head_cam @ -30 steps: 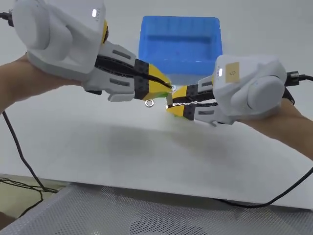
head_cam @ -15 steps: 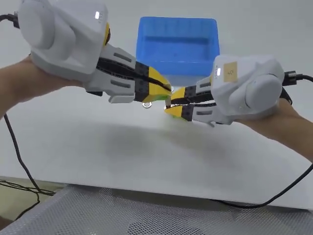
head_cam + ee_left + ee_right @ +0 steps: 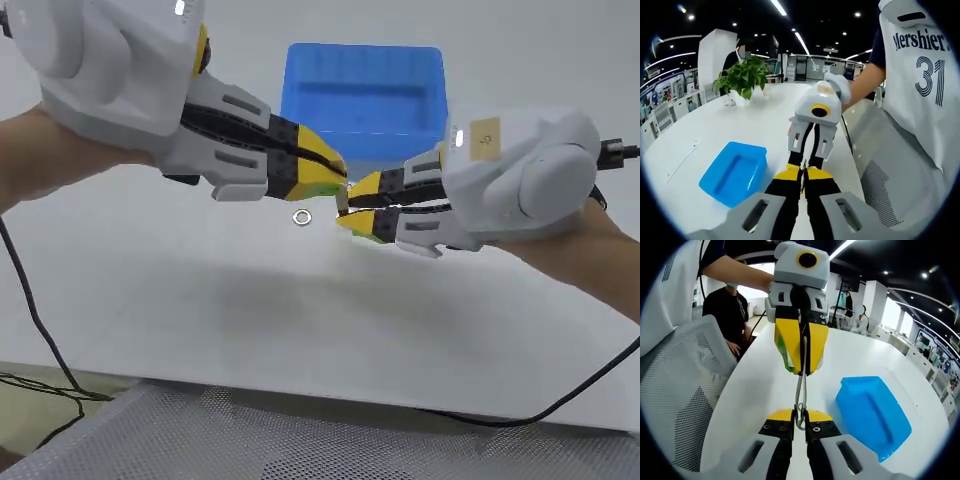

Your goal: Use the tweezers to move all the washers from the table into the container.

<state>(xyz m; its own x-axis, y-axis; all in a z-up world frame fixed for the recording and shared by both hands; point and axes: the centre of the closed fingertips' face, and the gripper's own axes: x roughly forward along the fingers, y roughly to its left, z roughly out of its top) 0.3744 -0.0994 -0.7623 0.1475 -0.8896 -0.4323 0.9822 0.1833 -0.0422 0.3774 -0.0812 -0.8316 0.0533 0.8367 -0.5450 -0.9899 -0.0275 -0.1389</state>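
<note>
A small metal washer (image 3: 302, 217) lies flat on the white table (image 3: 200, 290), just below and left of where the two grippers meet. My left gripper (image 3: 336, 181) comes in from the left and my right gripper (image 3: 349, 208) from the right, tip to tip above the table. In the right gripper view, thin metal tweezers (image 3: 801, 390) run from my right gripper (image 3: 800, 418) up into the yellow jaws of the left gripper (image 3: 803, 367). Both sets of jaws are shut on them. The blue container (image 3: 365, 95) stands behind the grippers.
A grey mesh chair back (image 3: 300, 440) sits at the table's near edge, and black cables (image 3: 40, 330) hang at both sides. A potted plant (image 3: 742, 77) stands far down the table. A seated person (image 3: 727, 315) is beyond the left gripper.
Both grippers have risen slightly while staying tip to tip, and the washer now shows fully below the left jaws. The view has shifted a little.
</note>
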